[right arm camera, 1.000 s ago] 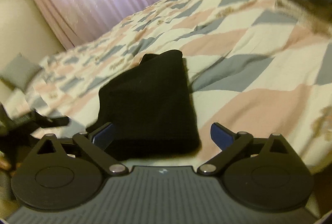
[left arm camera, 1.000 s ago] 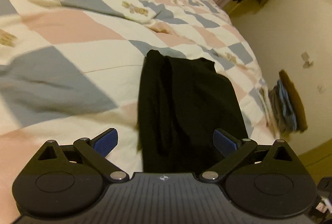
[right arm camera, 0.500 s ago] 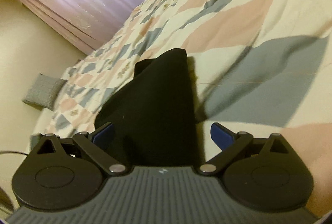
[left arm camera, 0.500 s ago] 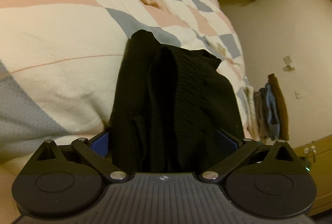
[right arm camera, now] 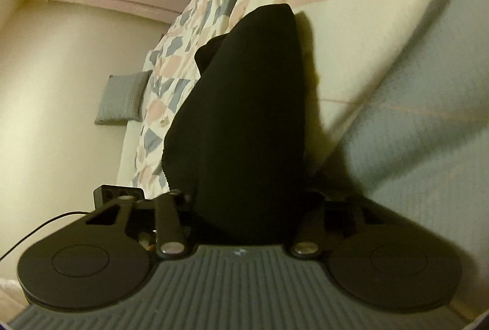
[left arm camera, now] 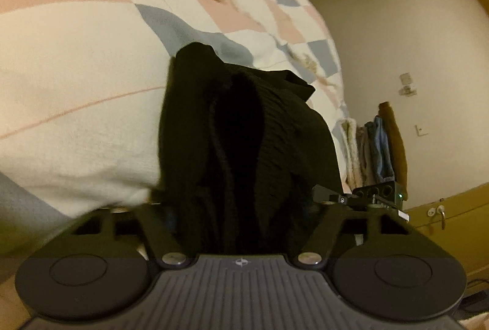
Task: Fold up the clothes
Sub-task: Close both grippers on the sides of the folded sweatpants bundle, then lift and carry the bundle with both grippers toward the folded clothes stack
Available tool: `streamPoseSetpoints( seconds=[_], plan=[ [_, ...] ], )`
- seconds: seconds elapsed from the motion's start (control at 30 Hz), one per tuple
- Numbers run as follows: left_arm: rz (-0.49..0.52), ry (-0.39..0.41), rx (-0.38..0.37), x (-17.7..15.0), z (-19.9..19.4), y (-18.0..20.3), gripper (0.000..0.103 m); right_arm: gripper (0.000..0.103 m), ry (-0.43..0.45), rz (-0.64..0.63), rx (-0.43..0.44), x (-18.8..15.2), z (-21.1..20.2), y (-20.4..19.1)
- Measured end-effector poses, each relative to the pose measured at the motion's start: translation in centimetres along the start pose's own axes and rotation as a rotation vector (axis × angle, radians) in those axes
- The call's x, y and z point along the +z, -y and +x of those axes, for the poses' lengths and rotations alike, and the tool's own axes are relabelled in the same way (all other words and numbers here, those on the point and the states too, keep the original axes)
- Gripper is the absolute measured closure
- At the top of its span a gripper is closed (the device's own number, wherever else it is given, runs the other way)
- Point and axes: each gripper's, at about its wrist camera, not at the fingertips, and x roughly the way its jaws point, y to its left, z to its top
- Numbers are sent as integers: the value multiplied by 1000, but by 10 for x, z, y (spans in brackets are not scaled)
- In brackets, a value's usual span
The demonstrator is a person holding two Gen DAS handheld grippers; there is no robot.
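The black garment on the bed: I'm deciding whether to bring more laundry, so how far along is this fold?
Done: the black garment already lies as a narrow strip on the patchwork quilt. In hand: the left gripper and right gripper each straddle its near end, and both sets of fingers are closing on it. Left: folding that end over and adding it to the folded stack at the bed's edge.

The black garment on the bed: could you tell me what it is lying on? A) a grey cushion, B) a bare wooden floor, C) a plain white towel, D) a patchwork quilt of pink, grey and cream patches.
D: the black garment lies on the patchwork quilt, whose pink, grey and cream patches surround it in both wrist views; the grey cushion leans apart at the wall.
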Motion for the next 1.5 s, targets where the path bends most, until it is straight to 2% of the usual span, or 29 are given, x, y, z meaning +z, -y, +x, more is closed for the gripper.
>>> streamPoseSetpoints(
  seconds=[0.1,0.2,0.3,0.4,0.53,0.63,0.77,0.87,0.93,1.07,1.2,1.33,1.43,1.5],
  plan=[
    [19,-69,49,13,-4,26,58,79,63,69,-6,-18,-14,-16],
    [99,-147,99,33,-5,74,60,80,147,140,-35,-38,-39,-41],
    [183,-229,95,59,0,134,60,80,256,225,-51,-56,-79,-72],
    [288,-317,50,84,20,207,60,80,411,262,-101,-67,-132,-116],
    [451,-448,-56,119,73,315,59,80,668,279,-176,-74,-211,-166],
    [588,-529,-135,138,130,398,59,80,852,286,-211,-72,-264,-181],
    [773,-594,-169,148,219,501,58,80,1043,305,-254,-52,-328,-172],
    [885,-615,-187,153,283,566,58,80,1131,317,-264,-28,-369,-152],
    [920,-631,-198,157,325,600,58,80,1187,331,-263,-13,-396,-137],
    [989,-654,-205,166,385,644,58,80,1266,362,-262,18,-421,-105],
    [1006,-677,-210,181,425,660,58,80,1298,375,-278,50,-423,-75],
    [1016,-701,-206,187,466,641,57,78,1308,415,-312,70,-429,-42],
    [1019,-731,-148,189,495,618,52,64,1253,490,-411,87,-430,-14],
    [1002,-754,-99,194,509,601,45,60,1226,543,-412,88,-429,-2]
  ],
)
